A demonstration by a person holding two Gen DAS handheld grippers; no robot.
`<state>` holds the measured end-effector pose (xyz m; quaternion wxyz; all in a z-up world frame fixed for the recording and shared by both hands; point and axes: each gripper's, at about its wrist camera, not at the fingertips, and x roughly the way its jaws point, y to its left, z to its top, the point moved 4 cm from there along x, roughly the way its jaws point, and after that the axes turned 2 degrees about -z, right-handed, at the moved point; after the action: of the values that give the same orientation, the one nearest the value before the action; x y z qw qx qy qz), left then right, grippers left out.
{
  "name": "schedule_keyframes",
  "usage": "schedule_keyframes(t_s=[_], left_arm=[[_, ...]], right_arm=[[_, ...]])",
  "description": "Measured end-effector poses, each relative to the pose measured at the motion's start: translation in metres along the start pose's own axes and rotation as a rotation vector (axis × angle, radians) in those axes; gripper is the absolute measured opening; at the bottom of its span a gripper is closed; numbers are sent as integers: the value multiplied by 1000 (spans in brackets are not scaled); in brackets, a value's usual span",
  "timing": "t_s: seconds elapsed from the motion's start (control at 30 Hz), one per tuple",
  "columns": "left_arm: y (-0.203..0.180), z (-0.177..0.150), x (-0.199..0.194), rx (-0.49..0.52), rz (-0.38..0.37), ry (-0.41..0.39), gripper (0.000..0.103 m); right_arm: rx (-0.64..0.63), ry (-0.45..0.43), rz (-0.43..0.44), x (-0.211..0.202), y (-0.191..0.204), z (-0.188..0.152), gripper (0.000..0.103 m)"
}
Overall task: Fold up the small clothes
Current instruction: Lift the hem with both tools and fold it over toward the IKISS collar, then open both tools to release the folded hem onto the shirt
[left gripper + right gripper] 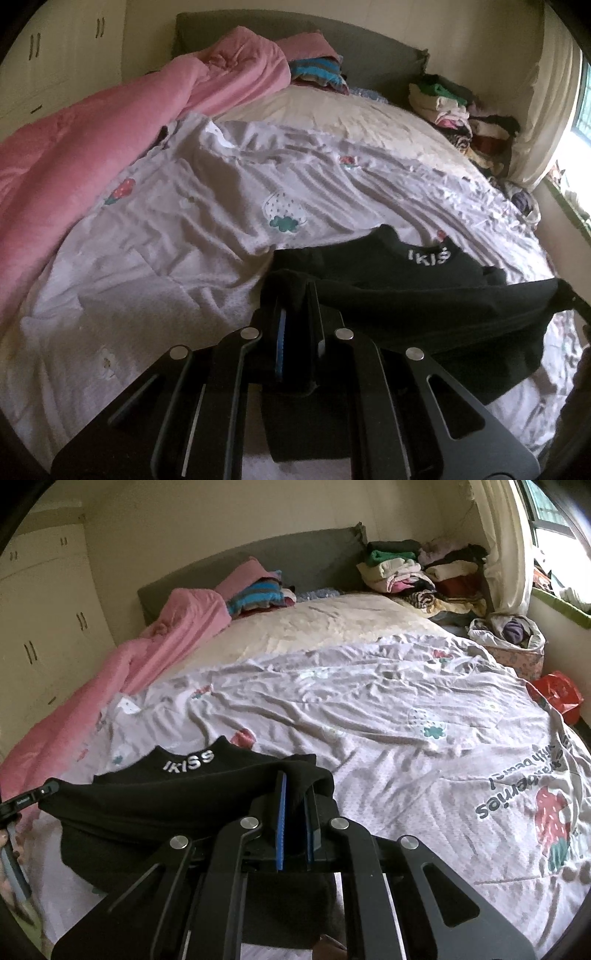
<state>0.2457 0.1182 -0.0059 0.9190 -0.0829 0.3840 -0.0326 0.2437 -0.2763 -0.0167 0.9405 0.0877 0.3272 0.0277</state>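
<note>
1. My left hand-held gripper [295,295] is clenched on one end of the black garment [406,295]; fabric is pinched between the pads.
2. My right hand-held gripper [295,786] is clenched on the opposite end of the same garment [166,794].
3. The garment spans between both grippers, with its white-lettered collar [189,761] lying on the strawberry-print sheet [369,720] and the lower part sagging.
4. The bed also holds a pink quilt [92,140] on one side and a clothes pile [417,572] by the headboard [295,557].
</note>
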Motion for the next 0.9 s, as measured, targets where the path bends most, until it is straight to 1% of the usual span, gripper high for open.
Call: schedule_keyframes(t_s=[0.17, 0.3, 0.37, 0.4, 0.43, 0.47, 0.53, 0.57, 0.6, 0.63, 0.67, 0.7, 0.77, 0.8, 0.9], left_arm=[[-2, -7, 18, 27, 34, 17, 5], [-1, -11, 25, 40, 42, 26, 6], [-1, -12, 26, 44, 43, 27, 9], [-1, -12, 26, 46, 44, 27, 10], [0, -12, 26, 46, 50, 23, 13], [0, -12, 26, 49, 61, 19, 18], [2, -12, 24, 48, 60, 12, 22], [3, -12, 23, 45, 55, 10, 25], [3, -12, 20, 45, 52, 4, 26], [3, -11, 18, 47, 54, -3, 31], [2, -11, 16, 49, 52, -9, 37], [1, -11, 13, 50, 48, -15, 40], [-1, -10, 5, 51, 46, -37, 57], [-2, -10, 2, 54, 46, -46, 59], [-6, -9, -10, 63, 35, -75, 66]], right_arm=[[-33, 22, -56, 22, 4, -8, 7], [-52, 32, -95, 34, 6, -14, 9], [-62, 37, -108, 37, 9, -16, 12], [-66, 38, -115, 38, 9, -16, 19], [-72, 41, -121, 38, 10, -17, 26], [-76, 42, -125, 38, 10, -17, 28], [-80, 37, -131, 36, 11, -18, 38], [-81, 32, -133, 34, 12, -19, 41], [-80, 25, -136, 32, 12, -19, 47], [-78, 13, -139, 28, 13, -19, 54], [-77, 4, -140, 25, 13, -19, 57], [-76, -8, -138, 21, 14, -18, 59], [-88, -18, -126, 14, 17, -19, 61], [-97, -20, -122, 12, 20, -19, 65], [-133, -38, -105, 2, 29, -21, 67]])
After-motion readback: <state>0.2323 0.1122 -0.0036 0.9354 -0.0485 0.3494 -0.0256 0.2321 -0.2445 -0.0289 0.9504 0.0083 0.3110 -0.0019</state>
